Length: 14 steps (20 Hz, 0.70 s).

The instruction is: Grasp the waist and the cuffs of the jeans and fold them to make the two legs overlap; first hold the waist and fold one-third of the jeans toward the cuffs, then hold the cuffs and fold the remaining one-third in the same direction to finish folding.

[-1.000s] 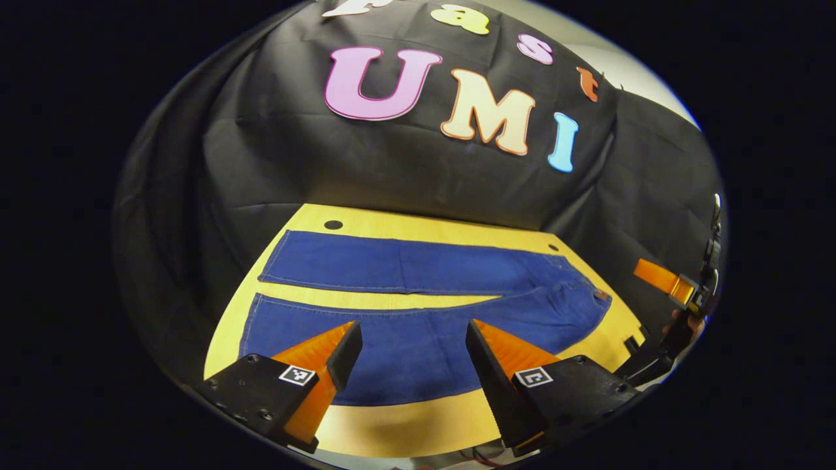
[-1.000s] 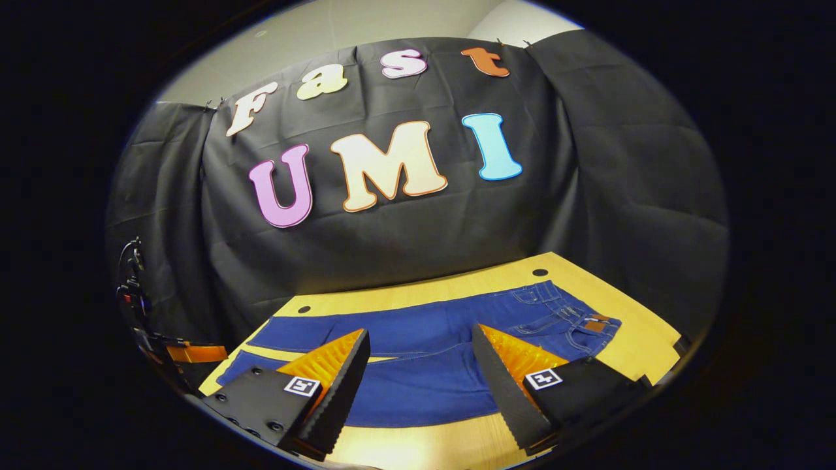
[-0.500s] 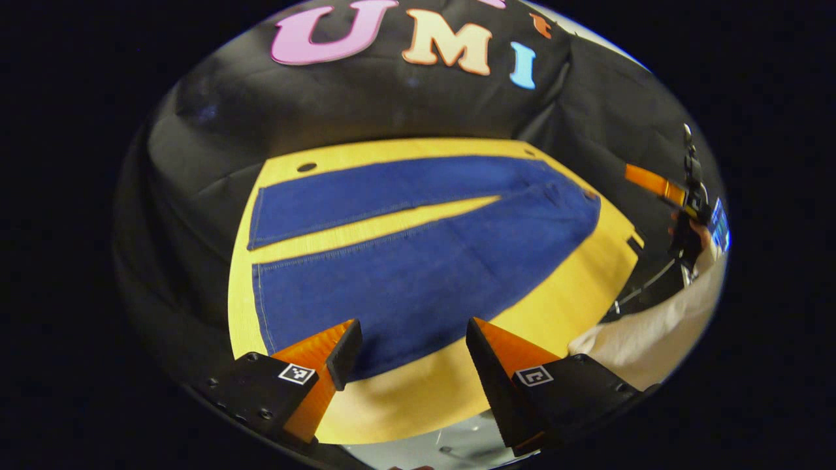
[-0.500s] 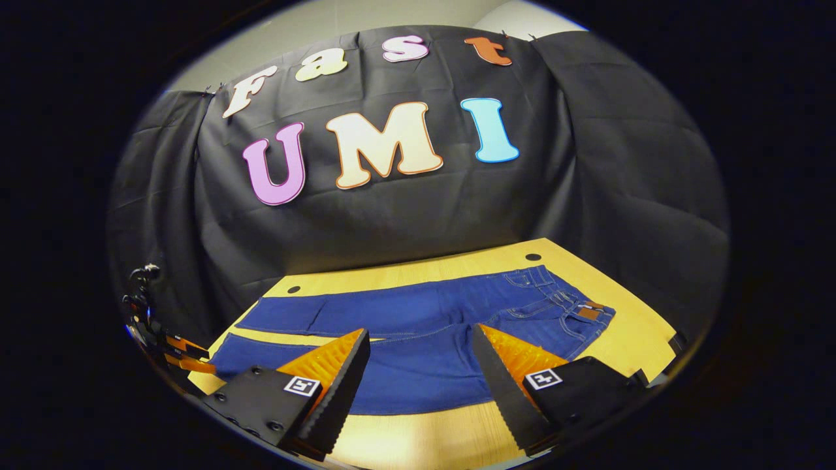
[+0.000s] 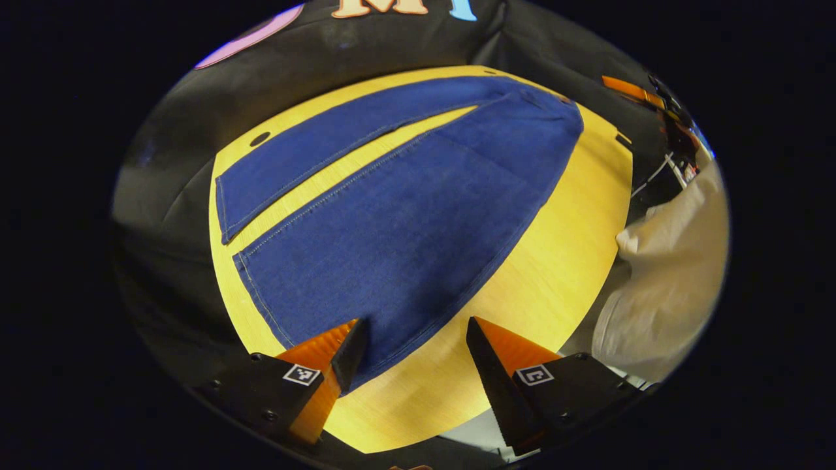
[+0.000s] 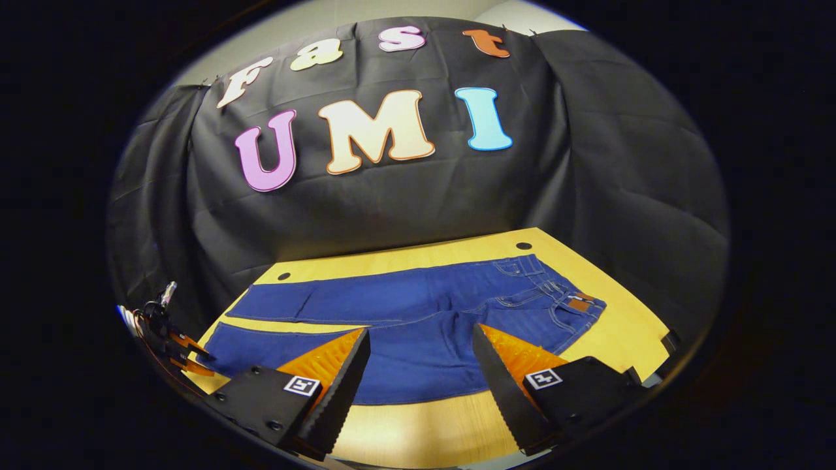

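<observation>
bare table strip beside jeans, sleeve crowding rt edge, wall behind

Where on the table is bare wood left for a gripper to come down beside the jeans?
Bare table runs along the near edge, below the jeans. A narrow wedge lies between the two legs, and a strip sits past the waist. The jeans crowd the middle.

Blue jeans spread flat on yellow table, legs parted, waist at right
</observation>
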Motion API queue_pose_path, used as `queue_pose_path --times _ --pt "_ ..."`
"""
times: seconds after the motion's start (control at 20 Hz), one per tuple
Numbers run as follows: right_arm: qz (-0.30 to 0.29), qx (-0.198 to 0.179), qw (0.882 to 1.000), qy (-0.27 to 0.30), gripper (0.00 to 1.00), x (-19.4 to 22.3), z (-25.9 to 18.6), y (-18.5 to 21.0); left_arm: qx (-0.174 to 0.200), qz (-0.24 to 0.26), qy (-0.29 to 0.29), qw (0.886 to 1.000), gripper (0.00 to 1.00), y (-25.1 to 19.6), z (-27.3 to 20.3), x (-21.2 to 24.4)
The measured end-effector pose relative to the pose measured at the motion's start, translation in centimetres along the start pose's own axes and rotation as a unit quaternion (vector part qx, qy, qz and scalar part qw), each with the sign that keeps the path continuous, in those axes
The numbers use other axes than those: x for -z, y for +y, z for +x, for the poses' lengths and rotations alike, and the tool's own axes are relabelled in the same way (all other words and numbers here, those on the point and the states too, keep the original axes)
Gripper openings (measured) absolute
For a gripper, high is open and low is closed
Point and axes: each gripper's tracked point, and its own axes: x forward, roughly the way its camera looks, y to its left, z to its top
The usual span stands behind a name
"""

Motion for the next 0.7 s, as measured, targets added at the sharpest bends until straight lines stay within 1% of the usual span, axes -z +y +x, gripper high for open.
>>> queue_pose_path --times 0.25,0.3,0.35,0.55,0.7 --pt "0.010 0.017 1.000 0.003 0.98 0.5 0.2 -1.0 0.002 0.017 0.024 1.000 0.93 -0.2 0.3 0.6" --pt "0.014 0.019 1.000 0.003 0.93 0.7 0.1 -1.2 0.005 0.018 0.028 0.999 0.92 -0.1 0.5 0.8" --pt "0.019 0.021 1.000 0.003 0.98 0.6 0.1 -1.3 0.005 0.023 0.033 0.999 0.92 -0.1 0.7 0.9" --pt "0.017 0.022 1.000 0.008 0.98 0.8 0.4 -1.3 0.013 0.029 0.038 0.999 0.91 -0.1 0.8 0.9" --pt "0.015 0.017 1.000 0.011 0.98 0.9 0.6 -1.0 0.020 0.046 0.054 0.997 0.91 -0.2 0.9 0.9"
